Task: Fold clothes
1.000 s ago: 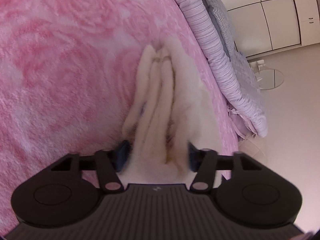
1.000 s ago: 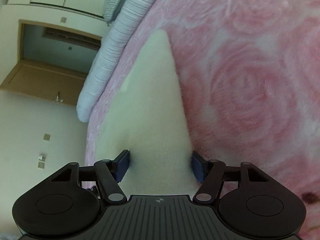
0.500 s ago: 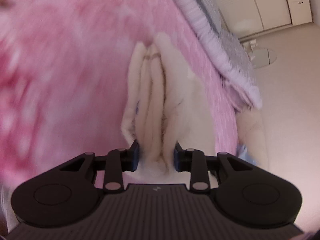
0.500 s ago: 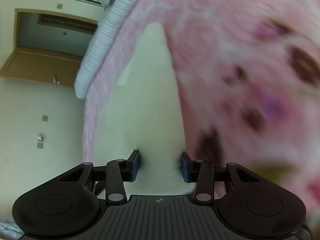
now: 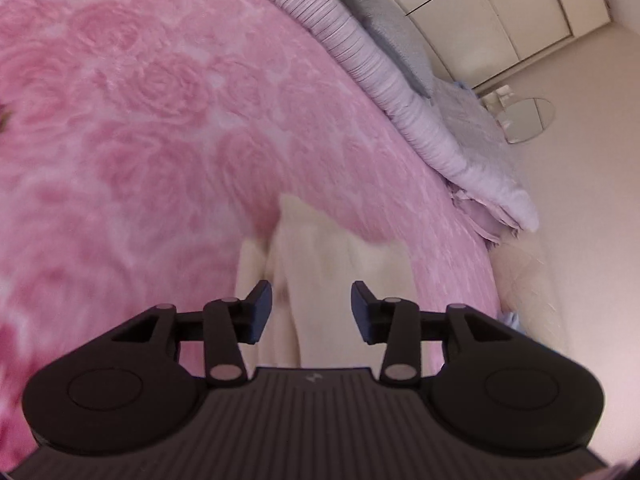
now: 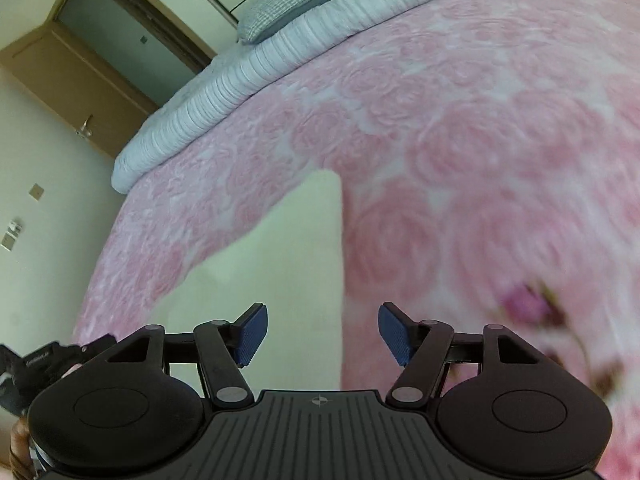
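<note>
Left gripper (image 5: 312,308): jaws are opening, pads standing clear of the cream garment (image 5: 320,256), which is lying folded on the pink rose blanket (image 5: 152,112) straight ahead of and below the fingers. Nothing is being pinched; the cloth is only showing through the gap (folds blurred, layers hard to count).

Right gripper (image 6: 320,330): jaws are opening too, wider than the left pair, blue pads (image 6: 252,336) bare. The garment (image 6: 288,264) is lying flat beneath and ahead of them, its far corner pointing away from the gripper, its straight edge running under the gap.

Beyond both grippers a striped rolled duvet (image 6: 248,80) is running along the far edge of the blanket, with a grey checked pillow (image 6: 296,4) behind it. A dark smudge of pattern (image 6: 528,308) is showing on the blanket just right of the right gripper (too blurred to identify).
</note>
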